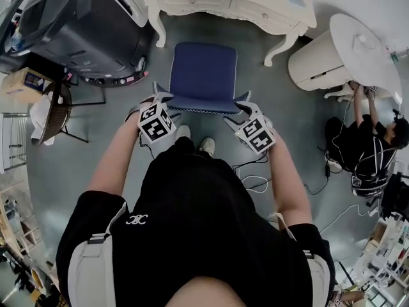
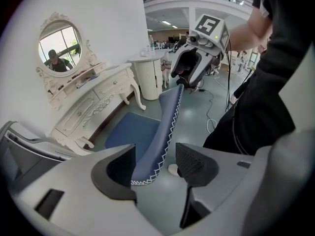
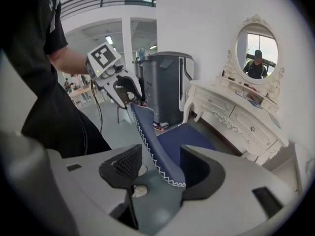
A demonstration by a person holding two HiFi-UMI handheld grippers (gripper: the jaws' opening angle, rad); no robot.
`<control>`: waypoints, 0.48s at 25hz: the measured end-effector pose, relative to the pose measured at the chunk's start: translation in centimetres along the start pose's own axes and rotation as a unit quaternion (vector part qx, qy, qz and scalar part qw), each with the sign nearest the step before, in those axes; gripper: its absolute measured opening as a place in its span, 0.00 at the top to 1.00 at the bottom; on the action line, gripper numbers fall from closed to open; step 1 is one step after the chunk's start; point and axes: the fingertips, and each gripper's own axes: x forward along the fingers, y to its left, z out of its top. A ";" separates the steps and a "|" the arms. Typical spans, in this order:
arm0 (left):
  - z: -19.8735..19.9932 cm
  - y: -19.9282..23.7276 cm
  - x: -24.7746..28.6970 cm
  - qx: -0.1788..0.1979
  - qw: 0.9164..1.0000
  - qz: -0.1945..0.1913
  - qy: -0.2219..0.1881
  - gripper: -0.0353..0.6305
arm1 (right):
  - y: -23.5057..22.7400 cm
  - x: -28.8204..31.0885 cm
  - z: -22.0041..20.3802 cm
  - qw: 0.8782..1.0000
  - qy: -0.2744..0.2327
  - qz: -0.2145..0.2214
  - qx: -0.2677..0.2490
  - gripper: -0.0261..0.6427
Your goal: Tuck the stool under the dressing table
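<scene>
Stool: a blue upholstered stool (image 1: 204, 69) with a low back edged in white zigzag stitching is standing on the grey floor (image 1: 115, 165) right in front of me, its seat facing away from me.

Stool and table: the stool is sitting just before the white carved dressing table (image 1: 223, 2), roughly between its curved front legs, and is not yet tucked under the top.

Left gripper: I am holding my left gripper (image 1: 163, 98) at the left end of the stool's back. Its jaws are standing wide apart with the stitched blue edge (image 2: 165, 132) running between them. The edge is lying close against one pad (image 2: 115, 168) and well clear of the other, so nothing is being clamped.

Right gripper: I am holding my right gripper (image 1: 241, 107) at the right end of the same back. These jaws are also spread wide, straddling the blue edge (image 3: 147, 136) without squeezing it.

Pointing: both grippers are angling downward toward the stool.

Mirror: an oval white-framed mirror (image 2: 61, 43) is standing on the dressing table against the white wall.

Left of the table: a large dark grey machine (image 1: 77, 18) is standing on the floor.

Right of the table: a round white table (image 1: 364, 47) is standing there, and a person in black (image 1: 364, 146) is sitting on the floor near it.

Floor near my feet: loose cables (image 1: 255, 178) are trailing across it.
</scene>
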 end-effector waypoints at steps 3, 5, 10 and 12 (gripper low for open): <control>-1.0 0.2 1.0 0.025 0.999 0.004 0.020 0.59 | -0.2 1.6 -1.9 0.997 0.055 -0.012 -0.049 0.61; -1.9 0.4 1.8 0.046 0.998 0.008 0.041 0.59 | -0.5 2.5 -3.3 0.993 0.096 -0.015 -0.071 0.61; -3.7 0.9 3.1 0.061 0.994 0.017 0.083 0.67 | -1.4 3.9 -5.8 0.982 0.154 -0.041 -0.097 0.67; -3.8 0.7 3.2 0.048 0.996 0.004 0.081 0.74 | -1.3 4.0 -5.8 0.984 0.153 -0.040 -0.082 0.73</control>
